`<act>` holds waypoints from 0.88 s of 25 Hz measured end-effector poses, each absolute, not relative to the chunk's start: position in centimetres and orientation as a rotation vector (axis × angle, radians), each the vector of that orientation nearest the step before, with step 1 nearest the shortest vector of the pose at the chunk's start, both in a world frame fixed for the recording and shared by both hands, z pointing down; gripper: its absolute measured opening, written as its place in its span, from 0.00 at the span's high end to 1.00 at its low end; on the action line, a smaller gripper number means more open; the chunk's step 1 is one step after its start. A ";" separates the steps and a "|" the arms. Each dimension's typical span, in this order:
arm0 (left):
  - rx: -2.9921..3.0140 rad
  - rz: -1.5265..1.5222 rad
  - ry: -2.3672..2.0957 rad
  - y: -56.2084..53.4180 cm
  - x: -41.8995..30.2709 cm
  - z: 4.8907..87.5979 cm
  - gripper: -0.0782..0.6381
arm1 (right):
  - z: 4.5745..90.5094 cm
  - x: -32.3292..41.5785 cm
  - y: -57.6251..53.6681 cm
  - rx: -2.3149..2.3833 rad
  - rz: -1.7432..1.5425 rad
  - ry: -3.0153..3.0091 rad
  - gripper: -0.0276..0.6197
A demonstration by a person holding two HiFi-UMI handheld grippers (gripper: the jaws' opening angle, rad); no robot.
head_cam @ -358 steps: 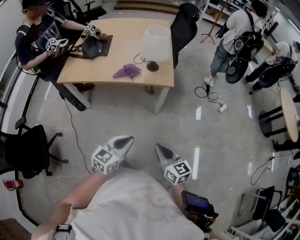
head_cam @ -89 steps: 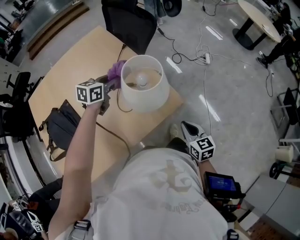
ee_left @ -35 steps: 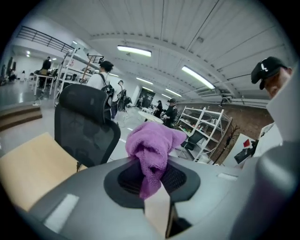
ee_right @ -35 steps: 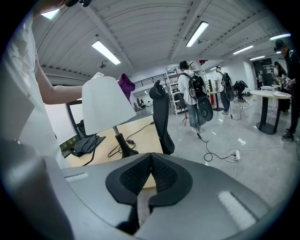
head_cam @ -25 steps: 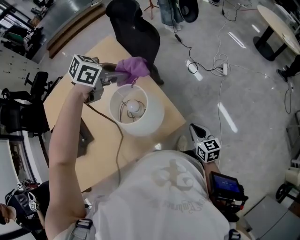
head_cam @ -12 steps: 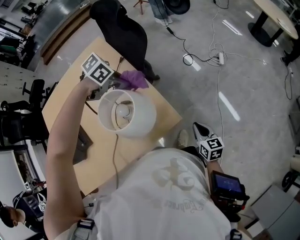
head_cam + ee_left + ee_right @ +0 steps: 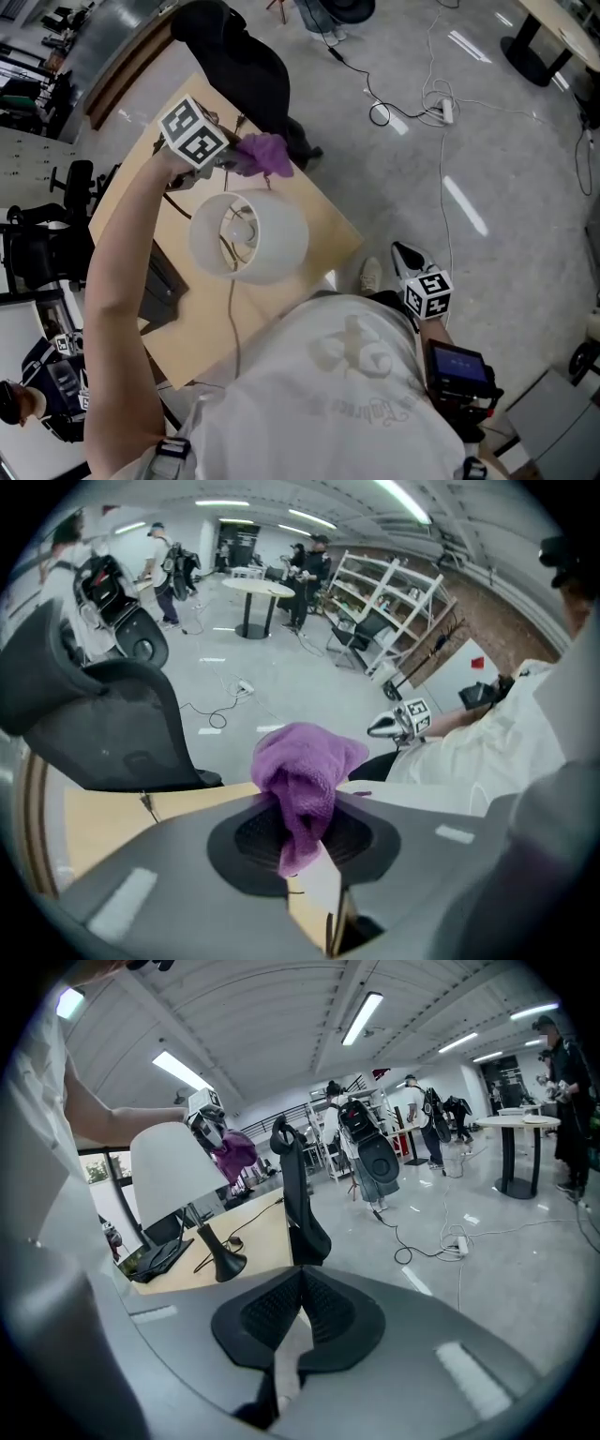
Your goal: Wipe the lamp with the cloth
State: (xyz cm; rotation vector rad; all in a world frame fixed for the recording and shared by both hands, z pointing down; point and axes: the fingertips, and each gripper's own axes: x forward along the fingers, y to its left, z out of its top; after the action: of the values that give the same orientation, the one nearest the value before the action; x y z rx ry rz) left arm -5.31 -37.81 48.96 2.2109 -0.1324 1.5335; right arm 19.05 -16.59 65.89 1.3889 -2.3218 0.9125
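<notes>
Left gripper (image 7: 302,832): jaws clenched on the purple cloth (image 7: 305,766), with 1 wad bulging past the tips and a tail hanging back between the pads. Right gripper (image 7: 298,1309): jaws pressed together on nothing, held low by the person's hip, well apart from the work. The cloth sits at the far side of the lamp (image 7: 248,234), by the top rim of its white shade. I cannot tell if it is touching or just beside it. The lamp stands upright on the table (image 7: 323,214) near a corner, with its cord trailing from the small dark base (image 7: 225,1262). A black chair (image 7: 234,56) is beyond the table edge. Step in hand, as I judge it, is wiping the shade's outer wall. Lead with the soft wad, not the hard tips. Press lightly, since the shade looks light above a narrow base. Stroke from rim downward along the curve. The idle gripper could steady the stem if the lamp rocks.
</notes>
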 end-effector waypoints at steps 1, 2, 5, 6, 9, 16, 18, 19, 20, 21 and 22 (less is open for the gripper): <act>2.216 1.597 -0.112 -37.4 -5.1 48.7 0.78 | 65.8 18.9 -16.6 1.385 0.911 -2.326 0.94; 2.200 1.655 -0.090 -37.0 -5.0 48.8 0.78 | 65.7 18.8 -16.6 1.381 0.909 -2.331 0.94; 2.087 1.784 -0.028 -36.1 -5.5 50.3 0.78 | 65.1 18.0 -17.0 1.373 0.910 -2.346 0.94; 2.038 1.815 -0.011 -35.9 -5.8 50.9 0.78 | 65.0 17.7 -17.0 1.369 0.912 -2.350 0.94; 1.904 1.836 0.047 -34.5 -6.9 52.5 0.78 | 65.1 17.3 -16.9 1.359 0.931 -2.350 0.94; 1.859 1.822 0.132 -31.6 -8.2 51.4 0.78 | 66.7 17.9 -15.2 1.347 0.984 -2.313 0.94; 1.887 1.825 0.109 -31.5 -8.6 49.4 0.78 | 66.8 18.1 -15.3 1.336 0.981 -2.313 0.94; 1.906 1.831 0.094 -31.4 -8.9 48.3 0.78 | 66.7 18.1 -15.5 1.330 0.977 -2.316 0.94; 1.929 1.834 0.076 -31.2 -9.0 47.2 0.78 | 66.6 18.0 -15.6 1.324 0.973 -2.320 0.94; 1.959 1.830 0.055 -30.9 -9.0 46.1 0.78 | 66.5 17.9 -15.7 1.316 0.968 -2.327 0.94; 1.996 1.822 0.029 -30.7 -8.9 45.0 0.78 | 66.4 17.7 -15.8 1.307 0.963 -2.335 0.94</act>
State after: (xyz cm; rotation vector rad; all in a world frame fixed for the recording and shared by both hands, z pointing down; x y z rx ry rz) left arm -8.89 -30.70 45.05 1.9964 0.0293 1.8215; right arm 17.66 -15.80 66.39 1.3072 -2.3347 0.9631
